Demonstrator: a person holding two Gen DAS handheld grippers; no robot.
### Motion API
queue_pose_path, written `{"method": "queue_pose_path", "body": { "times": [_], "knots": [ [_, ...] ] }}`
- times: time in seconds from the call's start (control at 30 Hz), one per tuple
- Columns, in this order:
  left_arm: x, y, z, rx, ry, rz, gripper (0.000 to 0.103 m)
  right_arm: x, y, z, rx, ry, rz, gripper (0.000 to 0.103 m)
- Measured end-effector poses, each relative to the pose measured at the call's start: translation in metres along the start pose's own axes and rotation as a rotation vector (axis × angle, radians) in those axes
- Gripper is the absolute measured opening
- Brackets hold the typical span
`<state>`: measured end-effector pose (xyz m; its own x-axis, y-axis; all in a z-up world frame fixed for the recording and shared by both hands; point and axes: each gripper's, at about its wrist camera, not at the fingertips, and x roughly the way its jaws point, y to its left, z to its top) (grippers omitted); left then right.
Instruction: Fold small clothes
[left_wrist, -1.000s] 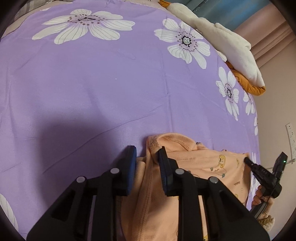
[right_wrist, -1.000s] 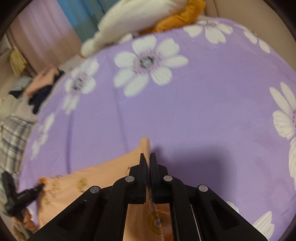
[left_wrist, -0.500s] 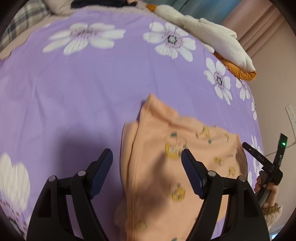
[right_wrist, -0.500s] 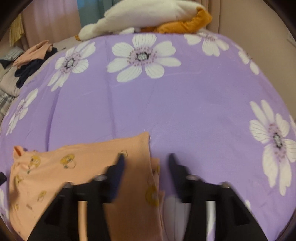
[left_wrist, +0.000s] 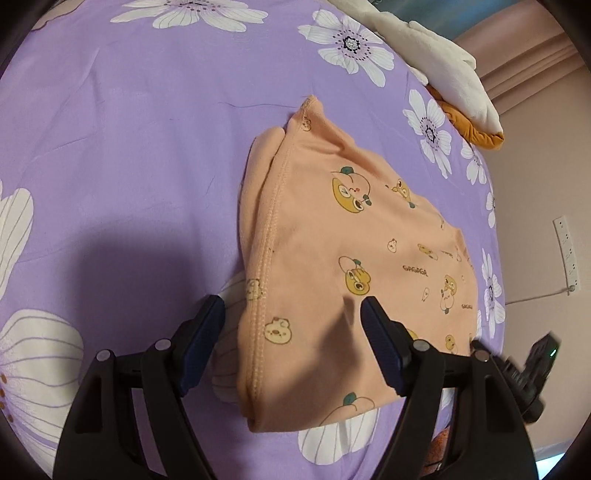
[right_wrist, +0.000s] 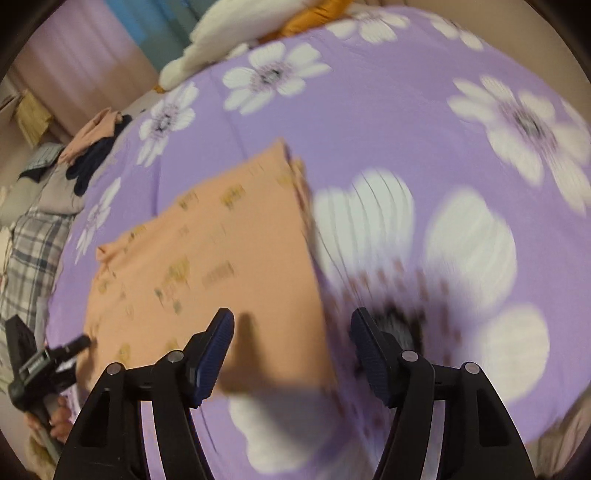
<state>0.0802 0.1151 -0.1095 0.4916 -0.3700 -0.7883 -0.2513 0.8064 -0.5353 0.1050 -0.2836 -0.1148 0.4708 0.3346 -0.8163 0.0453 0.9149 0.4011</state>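
Observation:
A small peach garment with cartoon prints lies folded flat on the purple flowered bedsheet. My left gripper is open and empty, held above the garment's near left edge. In the right wrist view the garment is blurred by motion. My right gripper is open and empty, above the garment's near right corner. The right gripper also shows at the left wrist view's right edge, and the left gripper at the right wrist view's left edge.
A white and orange plush pile lies at the bed's far edge. A heap of clothes and a plaid cloth sit off the bed's left side. A wall socket strip is on the right wall.
Both grippers have let go of the peach garment and opened wide. They have pulled back toward me and risen. The garment now lies folded on the sheet.

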Motion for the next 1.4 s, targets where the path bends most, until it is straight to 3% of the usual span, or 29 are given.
{"method": "queue_pose_path", "body": {
  "times": [0.07,0.2,0.37,0.43,0.47,0.5,0.6,0.77,0.93,1.07,1.17,1.4],
  "knots": [
    [0.004,0.002,0.003,-0.016,0.009,-0.050,0.075,0.006,-0.005,-0.007,0.044,0.037,0.090,0.066],
    [0.014,0.000,0.009,-0.039,0.025,-0.096,0.065,0.015,0.005,-0.001,0.042,0.008,0.136,0.066],
    [0.023,-0.004,0.014,-0.041,0.045,-0.120,0.037,0.039,0.017,0.022,0.071,-0.019,0.245,0.064],
    [0.023,-0.004,0.014,-0.048,0.041,-0.112,0.028,0.051,0.025,0.030,0.080,-0.007,0.298,0.040],
    [0.022,-0.003,0.013,-0.047,0.039,-0.114,0.025,0.055,0.027,0.029,0.088,0.005,0.297,0.034],
    [0.020,-0.004,0.012,-0.046,0.037,-0.116,0.023,0.059,0.030,0.031,0.090,0.011,0.292,0.025],
    [0.008,-0.011,0.007,-0.022,0.015,-0.136,0.020,0.044,0.044,0.030,0.055,-0.027,0.249,0.018],
    [-0.018,-0.024,-0.007,0.010,0.006,-0.205,0.017,0.000,0.045,0.026,0.015,-0.078,0.231,0.016],
    [-0.019,-0.035,-0.034,0.068,0.048,-0.144,0.017,-0.017,0.027,0.022,0.041,-0.047,0.201,0.016],
    [0.000,-0.037,-0.053,0.093,0.092,-0.050,0.018,-0.007,0.023,0.018,0.028,-0.017,0.099,0.016],
    [0.004,-0.037,-0.054,0.104,0.083,-0.013,0.022,0.002,0.022,0.017,0.021,0.016,0.023,0.016],
    [-0.010,-0.034,-0.052,0.102,0.054,0.011,0.023,-0.016,0.055,0.025,-0.105,-0.052,-0.075,0.015]
  ]
}}
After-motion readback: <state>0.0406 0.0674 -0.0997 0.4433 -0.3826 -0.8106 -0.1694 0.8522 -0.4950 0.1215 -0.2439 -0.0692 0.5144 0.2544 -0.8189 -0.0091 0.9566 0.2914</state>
